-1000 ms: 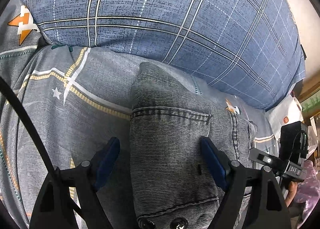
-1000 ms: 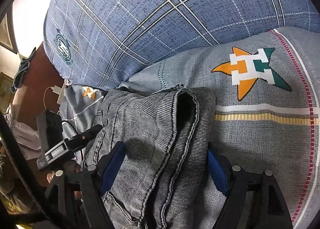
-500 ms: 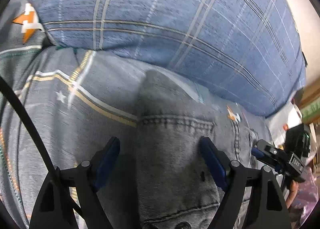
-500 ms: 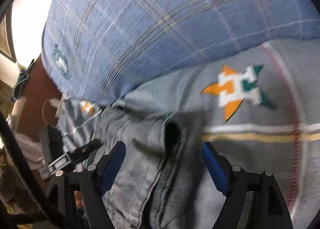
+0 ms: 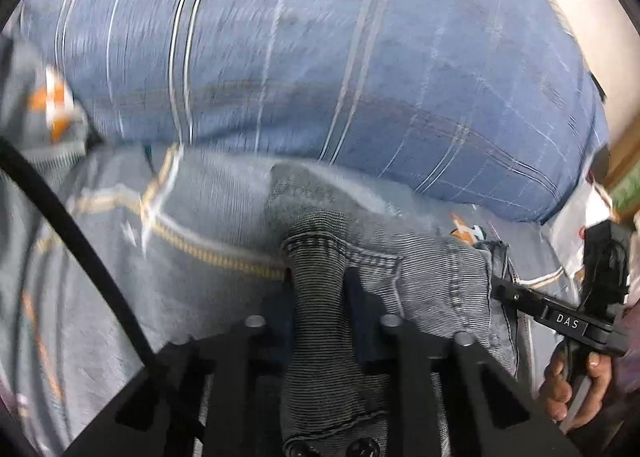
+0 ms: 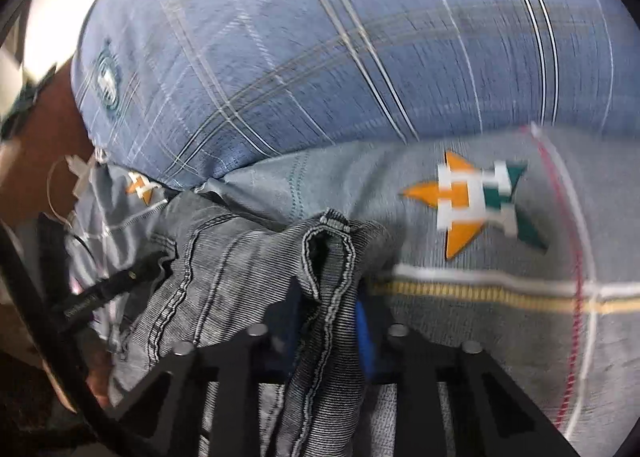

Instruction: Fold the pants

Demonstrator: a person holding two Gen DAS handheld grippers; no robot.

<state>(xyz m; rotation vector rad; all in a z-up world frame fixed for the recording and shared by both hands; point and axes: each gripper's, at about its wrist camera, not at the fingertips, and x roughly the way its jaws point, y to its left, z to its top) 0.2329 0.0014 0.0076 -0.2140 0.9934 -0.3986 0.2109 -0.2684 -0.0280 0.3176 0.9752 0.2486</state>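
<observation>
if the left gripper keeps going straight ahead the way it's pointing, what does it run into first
The left gripper is already clamped on the grey jeans. Straight ahead, past that fold, it would probably meet the big blue plaid pillow, though blur makes depth uncertain.

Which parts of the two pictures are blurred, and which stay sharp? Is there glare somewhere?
Left wrist view: the blue plaid pillow and bedsheet are motion-smeared; the jeans in the left gripper stay sharp. Right wrist view: pillow and star print are blurred, the jeans in the right gripper sharp; overexposed glare at upper left.
</observation>
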